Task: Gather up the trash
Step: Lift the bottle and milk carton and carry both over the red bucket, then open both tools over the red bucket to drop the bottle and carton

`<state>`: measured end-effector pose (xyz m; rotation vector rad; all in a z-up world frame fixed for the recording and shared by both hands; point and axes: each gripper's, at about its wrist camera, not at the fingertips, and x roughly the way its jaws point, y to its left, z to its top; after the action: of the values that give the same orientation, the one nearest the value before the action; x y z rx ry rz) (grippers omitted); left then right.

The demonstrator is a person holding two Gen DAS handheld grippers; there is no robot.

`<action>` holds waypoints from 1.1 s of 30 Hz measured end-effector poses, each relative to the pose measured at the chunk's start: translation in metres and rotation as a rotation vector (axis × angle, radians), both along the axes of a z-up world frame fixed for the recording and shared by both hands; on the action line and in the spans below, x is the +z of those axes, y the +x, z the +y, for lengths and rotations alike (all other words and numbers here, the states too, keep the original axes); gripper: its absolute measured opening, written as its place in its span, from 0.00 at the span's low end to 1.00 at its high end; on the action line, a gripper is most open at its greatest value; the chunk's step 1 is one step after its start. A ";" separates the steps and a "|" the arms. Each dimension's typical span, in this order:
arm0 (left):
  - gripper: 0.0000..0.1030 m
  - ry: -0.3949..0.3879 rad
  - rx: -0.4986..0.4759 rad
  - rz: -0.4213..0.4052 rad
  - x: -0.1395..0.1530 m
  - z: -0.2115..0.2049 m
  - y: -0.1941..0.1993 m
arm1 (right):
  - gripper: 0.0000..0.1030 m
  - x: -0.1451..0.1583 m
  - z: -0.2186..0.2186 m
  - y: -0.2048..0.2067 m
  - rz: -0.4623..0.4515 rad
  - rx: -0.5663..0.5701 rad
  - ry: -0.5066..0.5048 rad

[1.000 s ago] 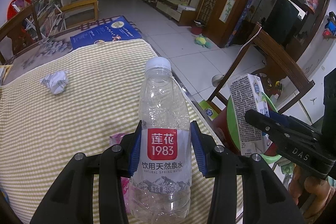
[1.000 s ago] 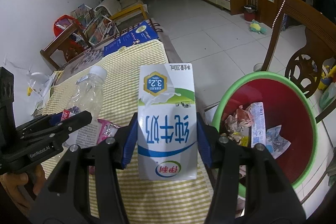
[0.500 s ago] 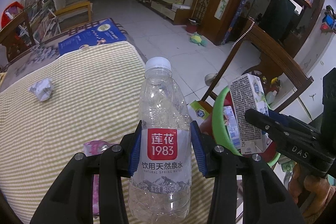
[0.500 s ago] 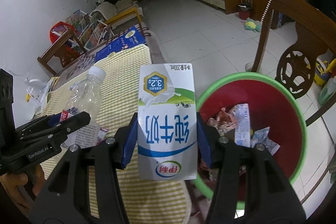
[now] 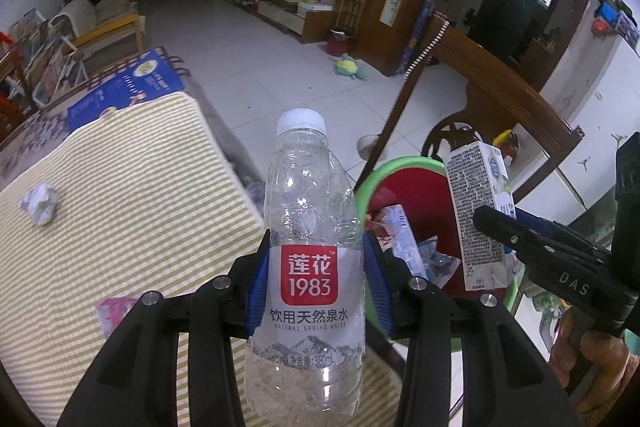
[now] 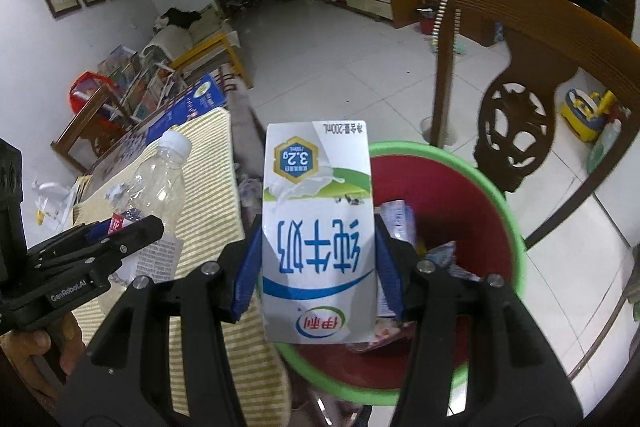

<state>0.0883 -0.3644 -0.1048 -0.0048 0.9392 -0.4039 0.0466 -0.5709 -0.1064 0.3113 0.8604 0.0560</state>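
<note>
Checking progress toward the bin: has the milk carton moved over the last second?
Yes. The milk carton, clamped in the right gripper, has moved off the striped tablecloth toward the red bin, whose rim it now overlaps.

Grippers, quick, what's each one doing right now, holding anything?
Left gripper: shut on the bottle.
Right gripper: shut on the milk carton.

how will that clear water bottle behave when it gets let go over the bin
The water bottle looks empty, so it is probably very light. Its thin walls look creased above the label, so it may flex under the left hand-held gripper. Being round, it could roll if it misses the bin.
</note>
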 end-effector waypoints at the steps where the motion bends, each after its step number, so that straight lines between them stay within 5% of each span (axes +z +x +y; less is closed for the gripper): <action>1: 0.39 0.002 -0.011 0.002 0.000 -0.006 0.001 | 0.48 -0.001 -0.006 -0.001 0.002 -0.012 0.002; 15: 0.39 0.009 -0.115 0.023 -0.006 -0.061 0.011 | 0.49 -0.008 -0.054 -0.012 0.017 -0.104 0.014; 29: 0.40 -0.023 -0.160 0.051 -0.008 -0.070 0.014 | 0.49 -0.008 -0.060 -0.014 0.022 -0.128 0.007; 33: 0.59 -0.030 -0.166 0.030 -0.006 -0.067 0.012 | 0.69 -0.009 -0.062 -0.016 0.026 -0.167 0.004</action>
<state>0.1001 -0.4313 -0.1106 0.0400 0.9661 -0.5724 0.0307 -0.6326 -0.1155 0.3874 0.8577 -0.1012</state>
